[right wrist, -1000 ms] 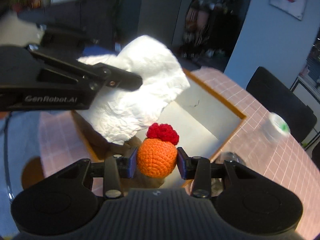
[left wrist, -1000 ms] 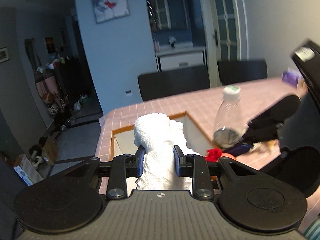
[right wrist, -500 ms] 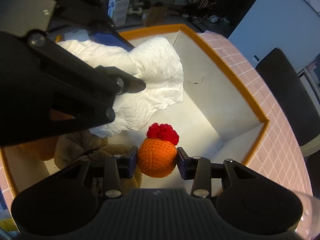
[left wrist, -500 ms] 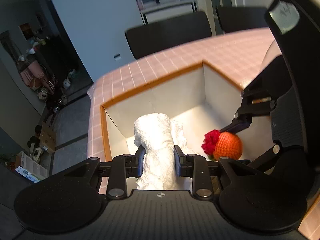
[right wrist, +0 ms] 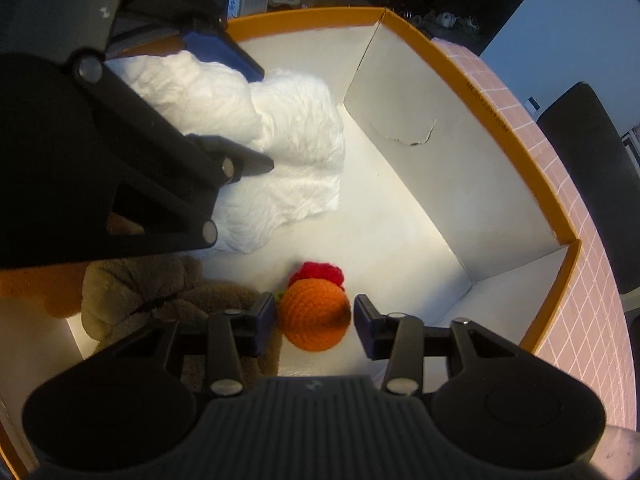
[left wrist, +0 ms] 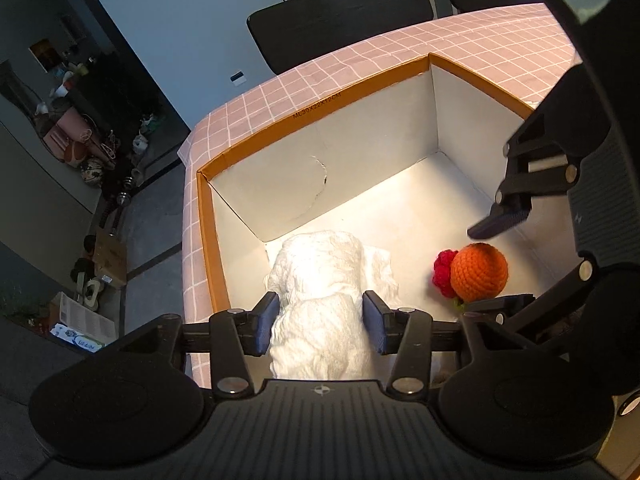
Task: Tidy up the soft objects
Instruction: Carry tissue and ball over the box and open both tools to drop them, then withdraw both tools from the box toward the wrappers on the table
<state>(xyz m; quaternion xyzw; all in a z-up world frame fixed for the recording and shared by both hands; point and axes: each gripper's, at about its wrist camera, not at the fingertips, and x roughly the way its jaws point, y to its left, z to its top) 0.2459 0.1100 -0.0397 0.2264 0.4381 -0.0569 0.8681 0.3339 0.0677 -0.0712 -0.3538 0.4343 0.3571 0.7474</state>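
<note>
In the left wrist view, the left hand-held gripper (left wrist: 320, 326) hangs low inside the orange-rimmed box (left wrist: 312, 110). Its jaws are opening, with the white cloth (left wrist: 320, 280) between them, slumped onto the box floor; a gap shows at the right pad, while the left pad sits close to the fabric. At 3 o'clock of the cloth lies the crocheted orange ball (left wrist: 478, 272), under the right hand-held gripper (left wrist: 496, 260). To do this release well, I judge the jaws should spread fully before lifting straight up, so no fold snags a pad.

In the right wrist view, the right hand-held gripper (right wrist: 315, 320) is likewise opening, the crocheted orange ball (right wrist: 314, 318) between its pads with gaps on both sides, apparently resting on the floor of the box (right wrist: 400, 24). The white cloth (right wrist: 296, 152) lies at 11 o'clock, partly under the left hand-held gripper (right wrist: 256, 120). A brown plush toy (right wrist: 160, 292) sits just beside the ball at 9 o'clock. The two tools crowd one box, so withdrawing apart should avoid a knock. The pink checked table (right wrist: 592, 308) shows beyond the rim, and a black chair (right wrist: 592, 152) past it.
</note>
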